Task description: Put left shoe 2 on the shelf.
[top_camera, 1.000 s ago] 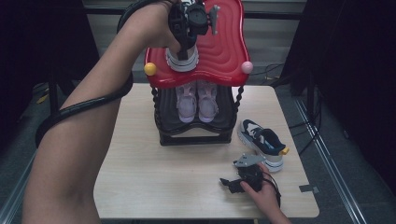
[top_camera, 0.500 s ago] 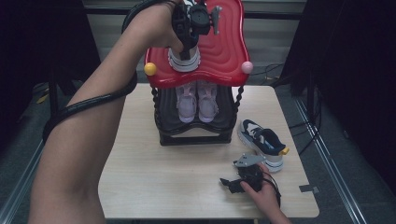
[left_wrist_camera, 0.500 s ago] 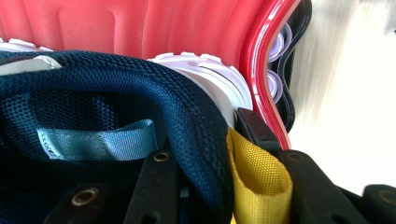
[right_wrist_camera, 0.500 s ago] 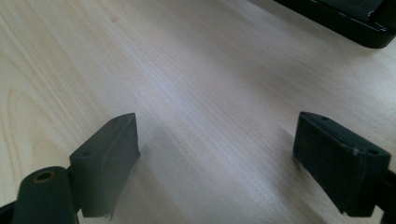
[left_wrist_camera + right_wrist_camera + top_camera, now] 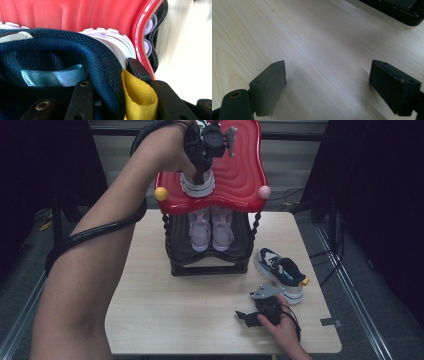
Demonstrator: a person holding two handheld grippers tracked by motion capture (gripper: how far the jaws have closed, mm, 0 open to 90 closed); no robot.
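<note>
My left gripper [image 5: 202,162] straddles the heel collar of the navy sneaker [image 5: 82,50] on the red top shelf [image 5: 235,175]; its jaws have just been easing apart. My right gripper [image 5: 327,85] rests wide open on the table [image 5: 312,37], nothing between its jaws.

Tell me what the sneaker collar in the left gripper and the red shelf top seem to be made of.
Sneaker collar: dark navy woven mesh, matte; its open weave shows. The yellow heel loop looks like woven webbing. Red shelf top: probably moulded plastic, glossy, with smooth ridges and a bright highlight along its rim.
</note>
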